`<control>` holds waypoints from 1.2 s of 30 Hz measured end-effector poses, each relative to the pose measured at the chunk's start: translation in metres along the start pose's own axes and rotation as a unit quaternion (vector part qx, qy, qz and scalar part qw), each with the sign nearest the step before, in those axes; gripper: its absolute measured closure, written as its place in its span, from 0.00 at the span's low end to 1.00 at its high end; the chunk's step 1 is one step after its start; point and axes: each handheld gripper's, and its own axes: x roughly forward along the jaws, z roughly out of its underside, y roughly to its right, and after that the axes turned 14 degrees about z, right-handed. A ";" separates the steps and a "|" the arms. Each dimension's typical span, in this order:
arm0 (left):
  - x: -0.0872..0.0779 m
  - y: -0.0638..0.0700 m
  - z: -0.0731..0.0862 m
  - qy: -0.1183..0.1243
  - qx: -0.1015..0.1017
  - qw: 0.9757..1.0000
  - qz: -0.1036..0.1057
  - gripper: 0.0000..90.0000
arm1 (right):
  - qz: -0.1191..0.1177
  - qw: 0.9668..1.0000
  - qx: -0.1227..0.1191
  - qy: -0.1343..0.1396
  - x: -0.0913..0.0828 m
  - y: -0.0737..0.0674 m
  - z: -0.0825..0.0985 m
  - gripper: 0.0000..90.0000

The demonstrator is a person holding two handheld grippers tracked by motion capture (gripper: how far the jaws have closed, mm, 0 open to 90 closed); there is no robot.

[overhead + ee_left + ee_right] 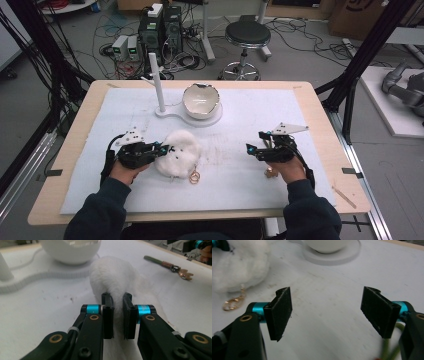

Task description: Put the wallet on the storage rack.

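Note:
A white fluffy pompom point(181, 149) point(117, 275) point(239, 267) lies on the white mat, left of centre, with a gold clasp point(194, 176) point(232, 303) at its near side. My left gripper point(165, 148) point(116, 296) is shut on the pompom's edge, its pads pinching the fluff. My right gripper point(254, 141) point(327, 305) is held over bare mat to the right of the pompom, jaws wide apart and nothing between them.
A white bowl point(201, 100) point(70, 250) point(327, 245) sits on a white base point(170, 114) with an upright post point(157, 82) at the back centre. A green stick with a gold clasp point(172, 266) point(271, 172) lies by the right hand.

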 end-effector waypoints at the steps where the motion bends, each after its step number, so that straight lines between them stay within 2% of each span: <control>1: -0.001 0.001 -0.001 0.008 0.008 1.000 0.003 0.90 | -0.013 1.000 0.003 0.002 0.003 -0.005 -0.003 0.29; 2: -0.002 0.004 -0.004 0.018 0.023 1.000 0.005 0.90 | -0.023 1.000 0.002 0.004 0.005 -0.008 -0.005 0.29; 5: -0.002 0.010 -0.010 0.037 0.050 0.998 0.016 0.90 | -0.060 0.998 -0.009 0.007 0.017 -0.027 -0.015 0.29; 6: -0.002 0.012 -0.011 0.040 0.055 0.998 0.017 0.90 | -0.081 0.996 -0.019 0.009 0.026 -0.038 -0.021 0.29; 8: 0.000 0.014 -0.013 0.041 0.063 0.997 0.025 0.90 | -0.090 0.996 -0.021 0.008 0.029 -0.043 -0.024 0.29; 9: 0.002 0.016 -0.014 0.042 0.066 0.996 0.028 0.90 | -0.114 0.993 -0.032 0.013 0.038 -0.055 -0.031 0.29; 10: 0.003 0.017 -0.014 0.042 0.069 0.996 0.030 0.90 | -0.114 0.993 -0.032 0.013 0.038 -0.055 -0.031 0.29; 12: 0.005 0.019 -0.014 0.043 0.074 0.996 0.039 0.90 | -0.148 0.988 -0.038 0.009 0.050 -0.069 -0.038 0.29; 13: 0.006 0.020 -0.014 0.044 0.077 0.995 0.042 0.90 | -0.154 0.987 -0.040 0.006 0.053 -0.072 -0.039 0.29; 15: 0.008 0.021 -0.015 0.044 0.077 0.995 0.050 0.90 | -0.177 0.983 -0.046 -0.005 0.060 -0.077 -0.041 0.37; 16: 0.009 0.021 -0.015 0.042 0.079 0.995 0.053 0.90 | -0.177 0.983 -0.046 -0.005 0.060 -0.077 -0.041 0.37; 17: 0.010 0.022 -0.015 0.041 0.078 0.994 0.057 0.90 | -0.196 0.979 -0.053 -0.014 0.065 -0.082 -0.042 0.51; 18: 0.011 0.022 -0.014 0.041 0.077 0.994 0.061 0.90 | -0.196 0.979 -0.053 -0.014 0.065 -0.082 -0.042 0.51; 19: 0.012 0.023 -0.014 0.040 0.075 0.994 0.062 0.90 | -0.210 0.976 -0.053 -0.017 0.067 -0.082 -0.042 0.61; 20: 0.012 0.022 -0.014 0.039 0.070 0.995 0.063 0.90 | -0.212 0.976 -0.053 -0.022 0.067 -0.083 -0.041 0.72; 21: 0.013 0.020 -0.013 0.038 0.058 0.996 0.064 0.89 | -0.206 0.977 -0.059 -0.019 0.067 -0.083 -0.041 0.80; 22: 0.014 0.015 -0.011 0.039 0.021 0.997 0.056 0.78 | -0.218 0.974 -0.054 -0.011 0.065 -0.078 -0.042 0.86; 23: 0.014 0.015 -0.011 0.039 0.021 0.997 0.056 0.69 | -0.216 0.975 -0.056 -0.004 0.063 -0.077 -0.043 0.87; 24: 0.015 0.011 -0.009 0.029 -0.008 0.998 0.049 0.57 | -0.210 0.975 -0.065 0.008 0.061 -0.075 -0.044 0.87; 25: 0.018 0.007 -0.006 0.013 -0.034 0.998 0.043 0.50 | -0.208 0.975 -0.072 0.022 0.059 -0.075 -0.045 0.87; 26: 0.020 0.004 -0.003 -0.003 -0.055 0.998 0.040 0.49 | -0.210 0.975 -0.070 0.030 0.057 -0.074 -0.045 0.87; 27: 0.023 0.002 -0.001 -0.018 -0.064 0.997 0.044 0.51 | -0.215 0.973 -0.068 0.040 0.055 -0.073 -0.046 0.87; 28: 0.025 0.001 0.002 -0.022 -0.066 0.996 0.054 0.61 | -0.212 0.974 -0.068 0.046 0.054 -0.072 -0.046 0.87; 29: 0.025 0.002 0.003 -0.023 -0.057 0.996 0.058 0.61 | -0.212 0.974 -0.068 0.046 0.054 -0.072 -0.046 0.87; 30: 0.025 0.003 0.002 -0.020 -0.048 0.997 0.056 0.78 | -0.209 0.973 -0.078 0.050 0.053 -0.072 -0.047 0.87; 32: 0.022 0.004 0.001 -0.010 -0.032 0.997 0.067 0.82 | -0.205 0.976 -0.063 0.045 0.053 -0.070 -0.046 0.82; 33: 0.021 0.005 0.001 -0.006 -0.024 0.997 0.071 0.83 | -0.201 0.977 -0.053 0.045 0.053 -0.068 -0.046 0.74; 34: 0.021 0.006 0.000 -0.005 -0.016 0.997 0.073 0.83 | -0.201 0.977 -0.053 0.045 0.053 -0.068 -0.046 0.74; 35: 0.020 0.007 -0.001 -0.005 -0.005 0.997 0.074 0.84 | -0.182 0.982 -0.025 0.043 0.055 -0.065 -0.046 0.53; 36: 0.019 0.008 -0.002 -0.002 0.001 0.997 0.076 0.84 | -0.182 0.982 -0.025 0.043 0.055 -0.065 -0.046 0.53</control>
